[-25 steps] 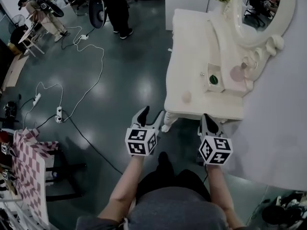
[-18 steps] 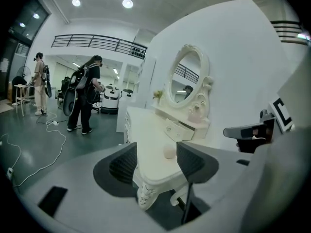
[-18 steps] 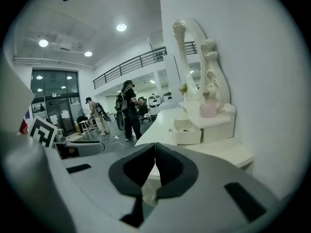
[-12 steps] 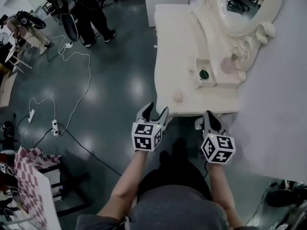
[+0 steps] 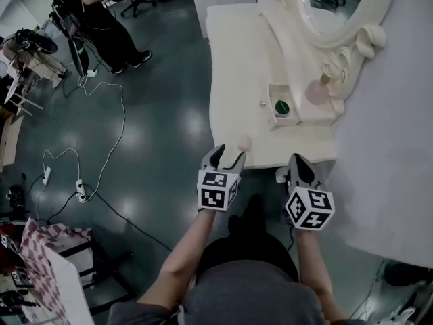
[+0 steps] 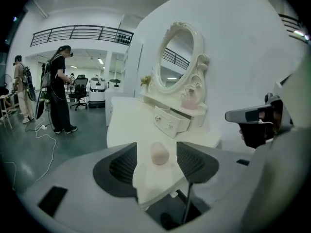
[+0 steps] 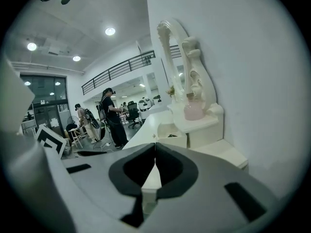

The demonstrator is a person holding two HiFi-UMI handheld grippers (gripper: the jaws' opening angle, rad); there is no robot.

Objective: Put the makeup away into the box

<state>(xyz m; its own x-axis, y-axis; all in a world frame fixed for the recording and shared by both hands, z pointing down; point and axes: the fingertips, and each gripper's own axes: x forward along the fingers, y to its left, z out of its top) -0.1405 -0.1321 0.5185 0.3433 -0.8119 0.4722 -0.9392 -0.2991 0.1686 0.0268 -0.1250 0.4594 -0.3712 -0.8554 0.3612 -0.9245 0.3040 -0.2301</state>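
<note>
- The left hand-held gripper has its jaws spread and grips nothing. The pale pink egg-shaped makeup sponge lies loose on the white tabletop, close to the front edge, just below the middle of the head view. In the left gripper view it shows in the gap between the jaws but beyond them, untouched.
- The right hand-held gripper has its jaws pressed together on nothing. It hangs at the tabletop's near edge, lower right of centre.
- The small white open box, drawer-like with a dark green item inside, sits farther back on the tabletop, right of centre and well apart from the sponge.
- Likeliest slip: the sponge looks soft and rounded and lies near the edge. A jaw that bumps it before closing could roll it off onto the floor.
- A pinch taken too near the sponge's tip may let it squirt out as the jaws close. A grip across its widest part looks safer.
- On the way to the box, a high or wide swing could hit the pale pink jar on the shelf just right of the box, under the oval white-framed mirror.
- The box opening looks small. A release from off to one side could drop the sponge on the rim, and it would bounce back out.
</note>
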